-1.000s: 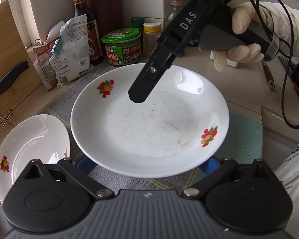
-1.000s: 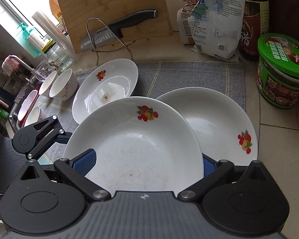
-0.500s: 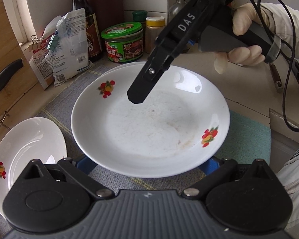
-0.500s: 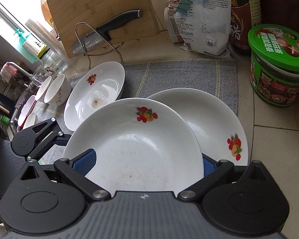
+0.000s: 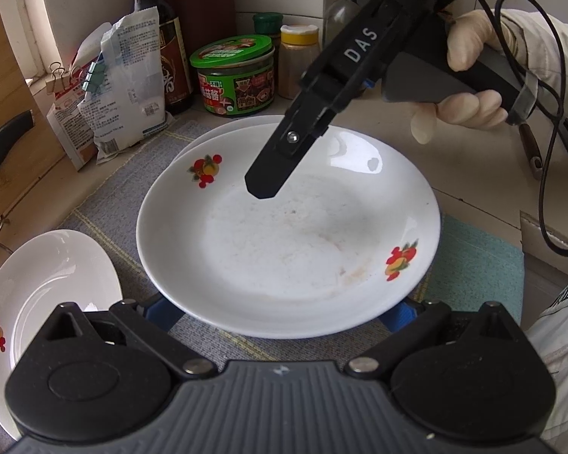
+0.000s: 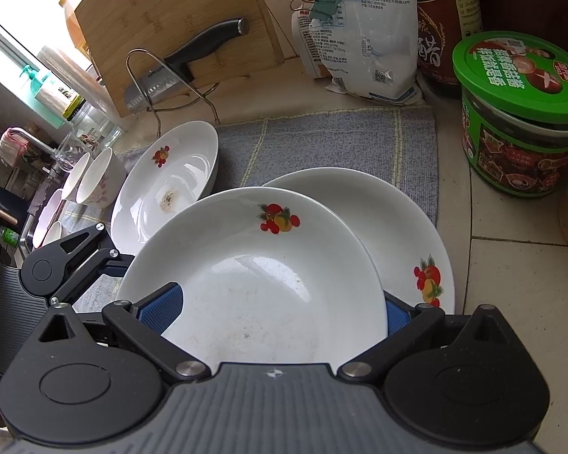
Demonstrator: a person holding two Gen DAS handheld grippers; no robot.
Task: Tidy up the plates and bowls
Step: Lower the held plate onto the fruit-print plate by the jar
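Observation:
A white plate with fruit motifs (image 5: 284, 242) is held in the air between both grippers; it also shows in the right wrist view (image 6: 253, 283). My left gripper (image 5: 280, 314) grips its near rim with blue pads (image 5: 163, 312). My right gripper (image 6: 272, 314) grips the opposite rim, and its black finger (image 5: 284, 155) reaches over the plate. Below it lies a second fruit plate (image 6: 397, 227) on the grey mat (image 6: 322, 140). A third plate (image 6: 170, 181) lies to the left; it also shows in the left wrist view (image 5: 49, 283). Bowls (image 6: 94, 178) stand beyond it.
A green-lidded jar (image 6: 518, 113), a dark sauce bottle (image 6: 443, 19) and a white bag (image 6: 363, 26) stand along the back. A bamboo board (image 6: 170, 19) with a knife (image 6: 185, 64) on a wire rack leans at left. A teal mat (image 5: 473, 265) lies at right.
The held plate has moved toward the back of the counter, over the second plate, which now shows more behind it. Both grippers keep their hold.

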